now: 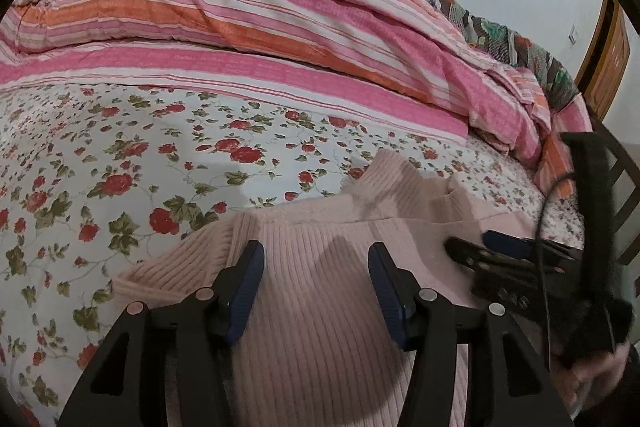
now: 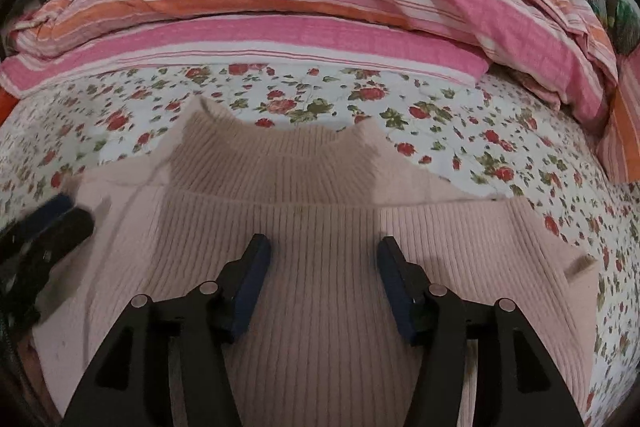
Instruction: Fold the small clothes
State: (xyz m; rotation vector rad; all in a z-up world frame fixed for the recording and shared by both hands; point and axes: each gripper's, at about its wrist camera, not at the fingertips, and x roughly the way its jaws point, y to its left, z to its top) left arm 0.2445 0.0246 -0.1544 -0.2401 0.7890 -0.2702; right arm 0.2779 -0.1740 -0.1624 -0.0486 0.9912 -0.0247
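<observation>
A pale pink ribbed knit sweater (image 2: 320, 227) with a high collar (image 2: 280, 143) lies flat on the floral bed sheet; it also shows in the left wrist view (image 1: 312, 307). My left gripper (image 1: 316, 255) hovers open over the sweater's left part, holding nothing. My right gripper (image 2: 324, 247) hovers open over the sweater's middle, below the collar, holding nothing. The right gripper shows at the right of the left wrist view (image 1: 500, 251), and the left gripper at the left edge of the right wrist view (image 2: 44, 227), blurred.
A floral sheet (image 1: 120, 167) covers the bed. A folded pink and orange striped quilt (image 1: 240, 27) lies along the far side, with a patterned blanket (image 1: 480, 23) behind it. A wooden chair (image 1: 624, 195) and wooden door (image 1: 608, 47) are at the right.
</observation>
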